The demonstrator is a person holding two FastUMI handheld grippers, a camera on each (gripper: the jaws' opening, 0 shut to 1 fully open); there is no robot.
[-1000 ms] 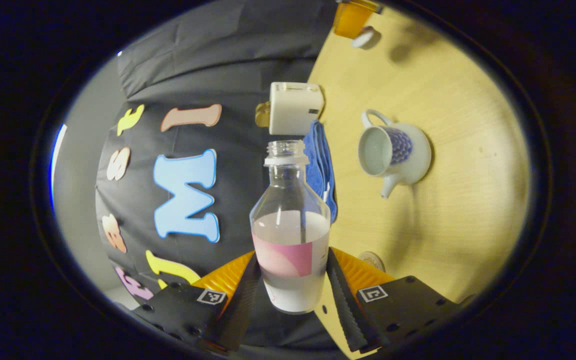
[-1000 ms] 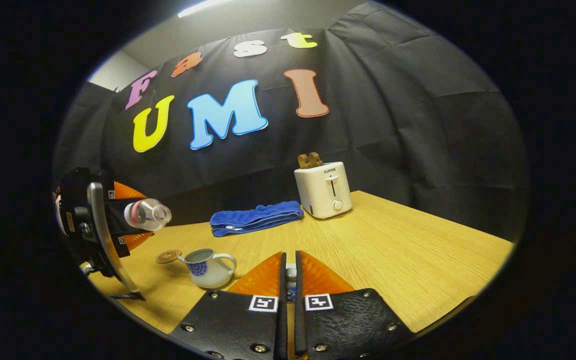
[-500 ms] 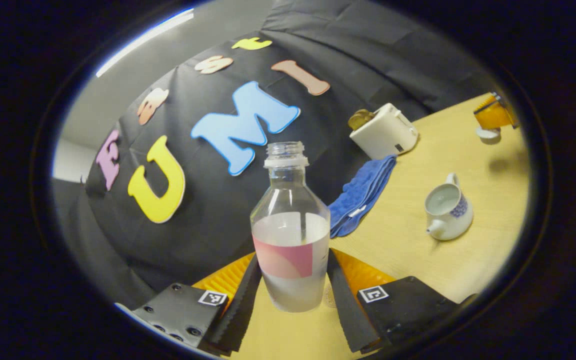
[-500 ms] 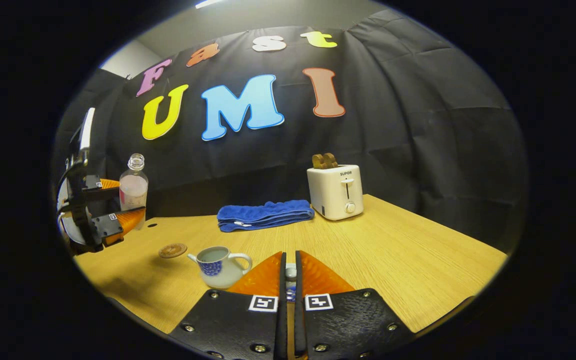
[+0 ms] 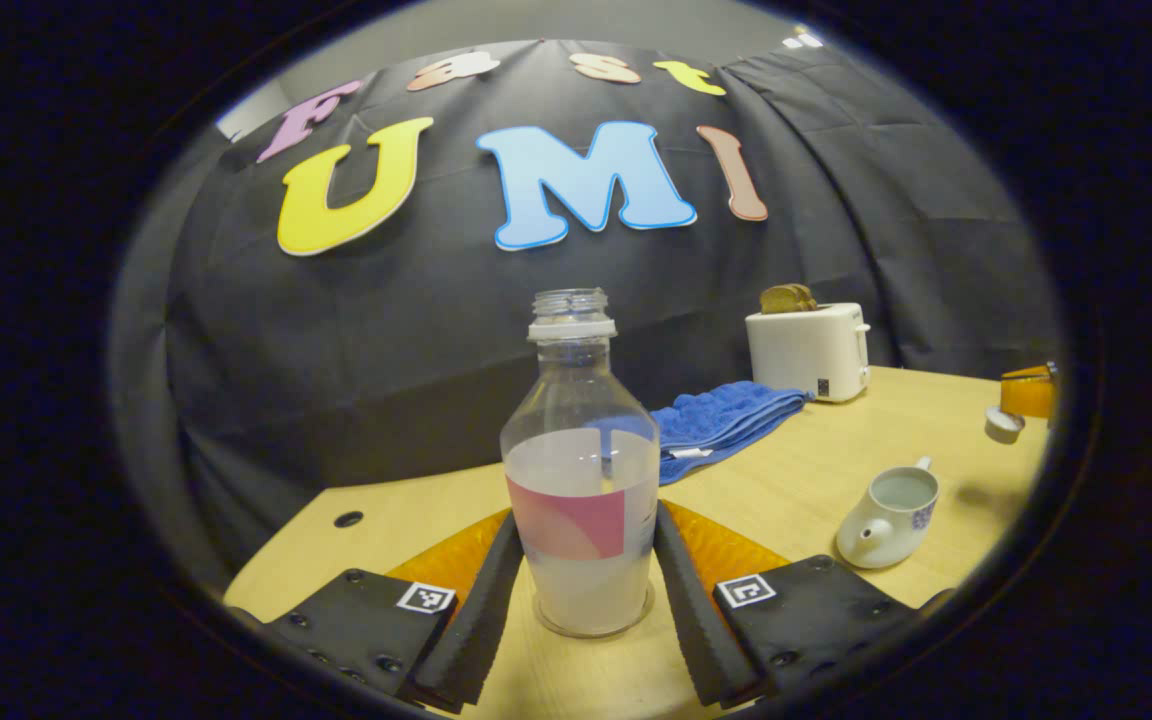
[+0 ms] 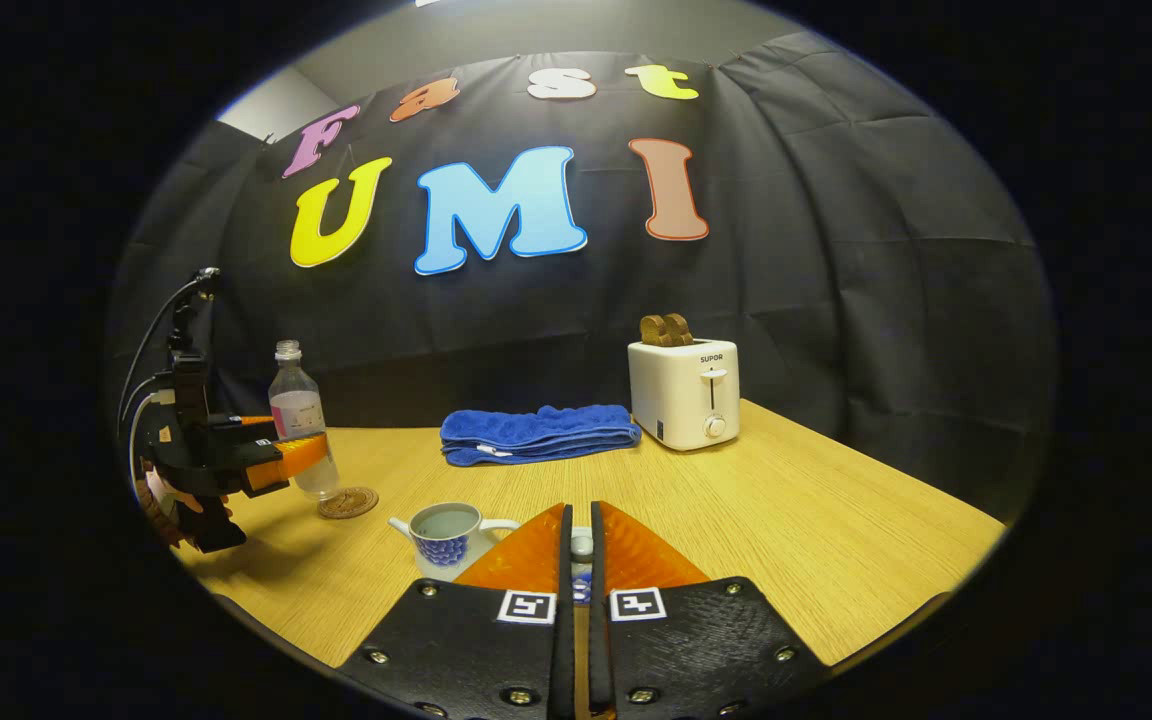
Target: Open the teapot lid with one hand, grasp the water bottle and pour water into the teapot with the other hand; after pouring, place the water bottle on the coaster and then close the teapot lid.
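Bottle (image 5: 581,470), tilted a second ago, now upright in left claw (image 5: 581,590).

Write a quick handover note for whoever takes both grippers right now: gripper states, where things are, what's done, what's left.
Left gripper: shut on the water bottle, upright, base at the coaster.
Right gripper: shut on the teapot lid, held above the table.
Teapot: open, water inside, right of the coaster.
Done: lid off, water in the teapot.
Left: release the bottle, put the lid on the teapot.
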